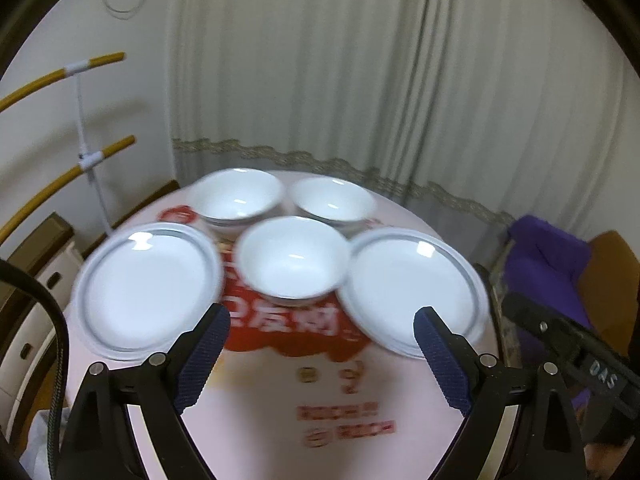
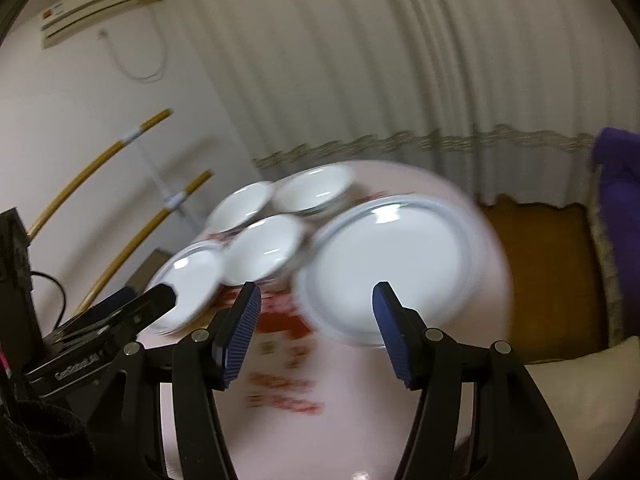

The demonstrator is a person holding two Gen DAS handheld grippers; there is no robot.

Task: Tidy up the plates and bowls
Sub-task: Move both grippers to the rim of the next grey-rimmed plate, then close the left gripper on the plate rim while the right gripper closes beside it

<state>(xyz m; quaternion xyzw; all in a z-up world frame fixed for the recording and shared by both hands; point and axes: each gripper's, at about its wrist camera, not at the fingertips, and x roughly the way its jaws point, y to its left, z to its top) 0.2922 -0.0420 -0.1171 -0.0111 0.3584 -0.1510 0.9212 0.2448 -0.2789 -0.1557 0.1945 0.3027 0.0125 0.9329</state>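
— On the counter (image 1: pixel 260 420), what lies nearest?
— Left tongs (image 1: pixel 322 318) and right tongs (image 2: pixel 316 300), both spread, empty. Beyond: two plates (image 1: pixel 148 288) (image 1: pixel 412 288) flanking a bowl (image 1: pixel 292 260); two bowls (image 1: pixel 236 196) (image 1: pixel 332 200) behind.

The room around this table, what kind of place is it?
Most likely a room in a home: a small round table set with white bowls and plates, pleated curtains behind, and a wall air conditioner.
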